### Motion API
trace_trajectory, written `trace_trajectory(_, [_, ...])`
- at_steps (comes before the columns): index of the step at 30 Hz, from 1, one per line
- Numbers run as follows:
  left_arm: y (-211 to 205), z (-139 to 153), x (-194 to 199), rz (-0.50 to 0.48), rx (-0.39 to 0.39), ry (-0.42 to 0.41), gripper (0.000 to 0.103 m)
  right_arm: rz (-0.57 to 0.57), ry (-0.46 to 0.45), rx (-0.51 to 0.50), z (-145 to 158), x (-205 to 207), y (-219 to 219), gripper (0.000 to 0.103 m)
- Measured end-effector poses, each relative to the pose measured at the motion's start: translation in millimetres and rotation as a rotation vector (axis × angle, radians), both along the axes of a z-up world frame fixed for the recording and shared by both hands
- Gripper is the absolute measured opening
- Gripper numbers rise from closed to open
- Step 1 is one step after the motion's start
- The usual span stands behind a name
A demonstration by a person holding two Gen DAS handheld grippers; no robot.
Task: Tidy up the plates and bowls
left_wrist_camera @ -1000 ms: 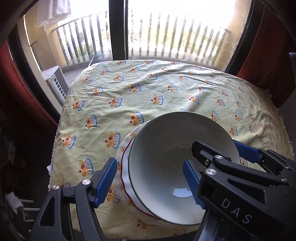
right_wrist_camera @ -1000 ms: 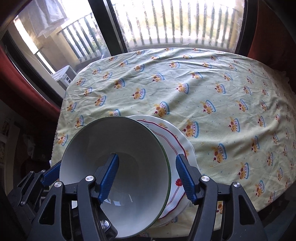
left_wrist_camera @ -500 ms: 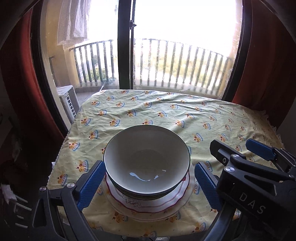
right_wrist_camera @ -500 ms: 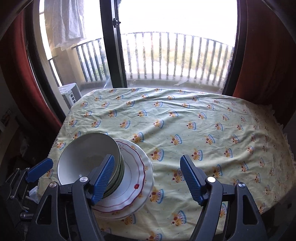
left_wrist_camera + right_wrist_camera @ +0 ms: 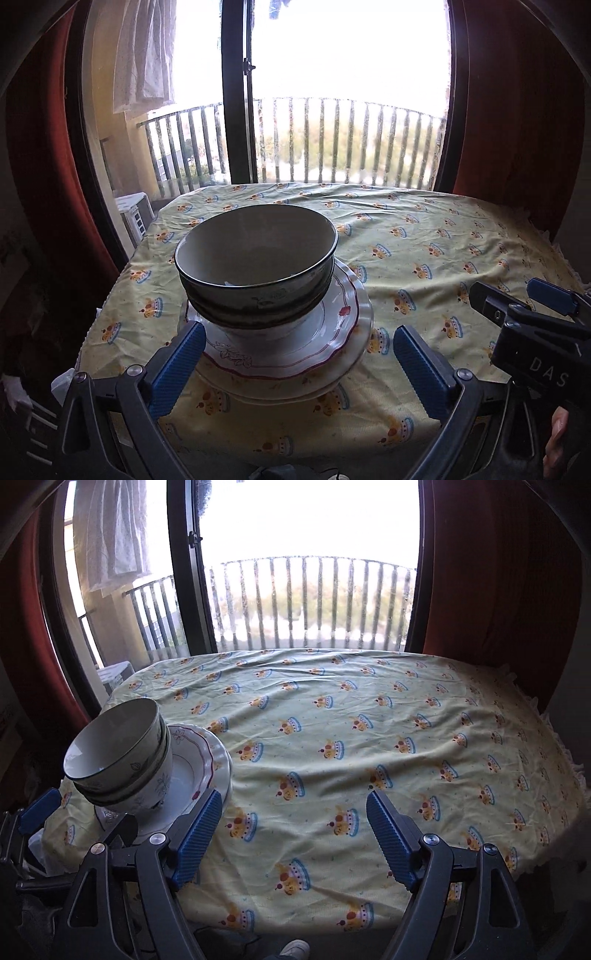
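Near the front left corner of the table (image 5: 369, 720), nested bowls (image 5: 256, 266) sit upright on a stack of scalloped plates (image 5: 340, 332), all on a yellow crown-print tablecloth (image 5: 424, 251). From the left gripper (image 5: 297, 365) the stack lies straight ahead, just beyond its blue pads; its jaws stand wide apart and hold nothing. From the right gripper (image 5: 291, 834) the same stack lies off to the left, past its left finger; its jaws are opening, with only bare cloth between them. I judge the left hand the nearer and better lined up for any further touch. The left wrist view shows the red rim line and flower on the top plate and a fingertip on the right gripper's handle. The right wrist view shows the bowls' leaf pattern and the rest of the cloth, bare of crockery, so the tidying looks finished.
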State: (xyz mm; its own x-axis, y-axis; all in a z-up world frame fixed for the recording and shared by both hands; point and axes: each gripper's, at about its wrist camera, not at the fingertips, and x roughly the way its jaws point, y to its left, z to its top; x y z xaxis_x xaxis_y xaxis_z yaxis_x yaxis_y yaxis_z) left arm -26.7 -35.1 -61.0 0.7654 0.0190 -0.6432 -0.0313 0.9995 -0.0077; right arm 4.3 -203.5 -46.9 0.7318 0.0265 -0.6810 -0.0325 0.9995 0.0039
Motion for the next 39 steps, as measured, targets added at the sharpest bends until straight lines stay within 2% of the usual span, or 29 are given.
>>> trace_trajectory(4, [-1,-11,-7,-0.001,-0.037,0.015,0.102,-0.02,-0.023,-0.028,-12,-11,-11,0.083])
trace_trajectory(12, [0,-10,-11,0.019,-0.022,-0.012,0.102,-0.02,-0.031,-0.017,-27,-24,-21,0.083])
trace_trajectory(15, [0,-11,-11,0.03,-0.02,-0.017,0.102,-0.02,-0.037,-0.003,-26,-24,-20,0.084])
trace_trajectory(18, [1,-11,-12,0.029,-0.019,-0.018,0.103,-0.01,-0.035,0.012,-27,-24,-20,0.09])
trace_trajectory(23, [-4,-10,-11,0.033,0.003,-0.018,0.103,-0.012,-0.021,0.018,-29,-20,-21,0.091])
trace_trajectory(39, [-14,-13,-1,0.021,-0.025,0.012,0.103,-0.012,-0.016,-0.005,-28,-16,-27,0.093])
